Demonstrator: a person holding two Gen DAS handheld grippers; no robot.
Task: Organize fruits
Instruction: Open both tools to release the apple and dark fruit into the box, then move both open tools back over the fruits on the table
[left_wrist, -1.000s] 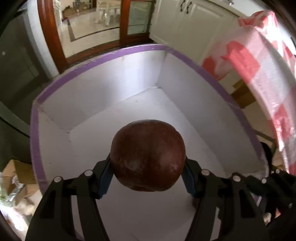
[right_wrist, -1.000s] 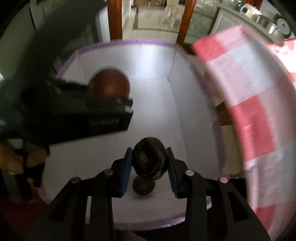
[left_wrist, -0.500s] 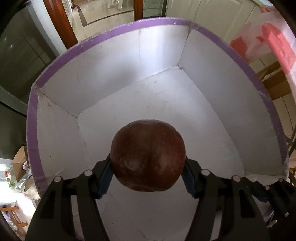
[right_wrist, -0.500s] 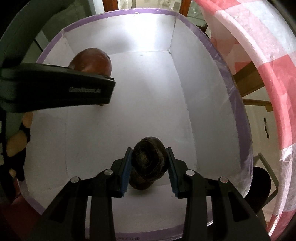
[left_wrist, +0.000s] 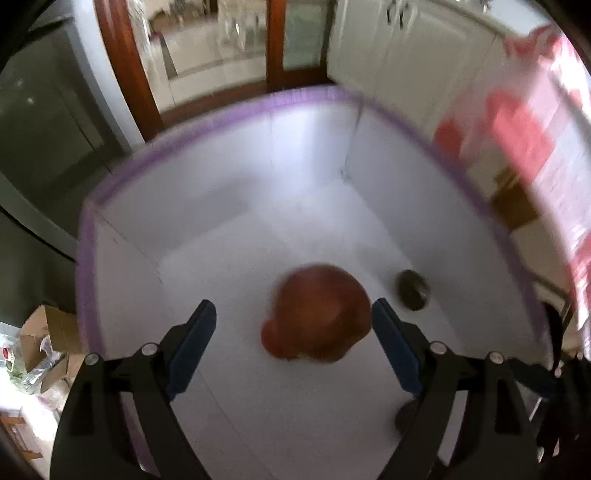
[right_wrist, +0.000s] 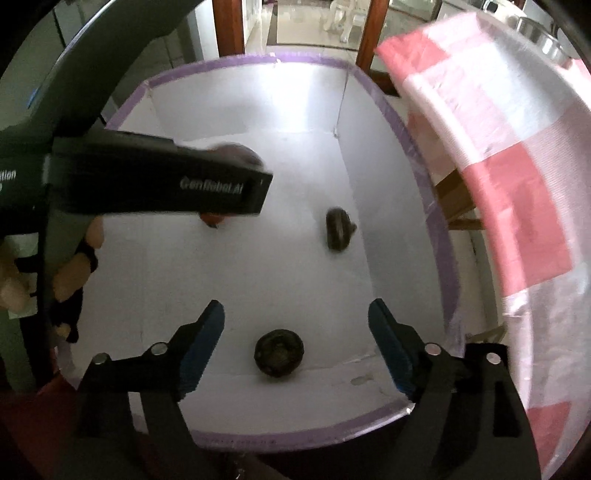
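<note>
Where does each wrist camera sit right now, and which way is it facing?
Left wrist: on the left gripper, looking steeply down into the white purple-rimmed cardboard box; its open fingers flank the round reddish-brown fruit.
Right wrist: on the right gripper, looking down into the box; open fingers, the person's hand and the left gripper's body show.
Shared: box, reddish fruit, small dark wrinkled fruit.

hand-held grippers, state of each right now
Left hand-held gripper: open, just released the red fruit.
Right hand-held gripper: open, just dropped a dark fruit.

right tongs (right_wrist: 295, 334) just opened, empty | two dark fruits (right_wrist: 279, 352) loose in white box (right_wrist: 388, 184)
</note>
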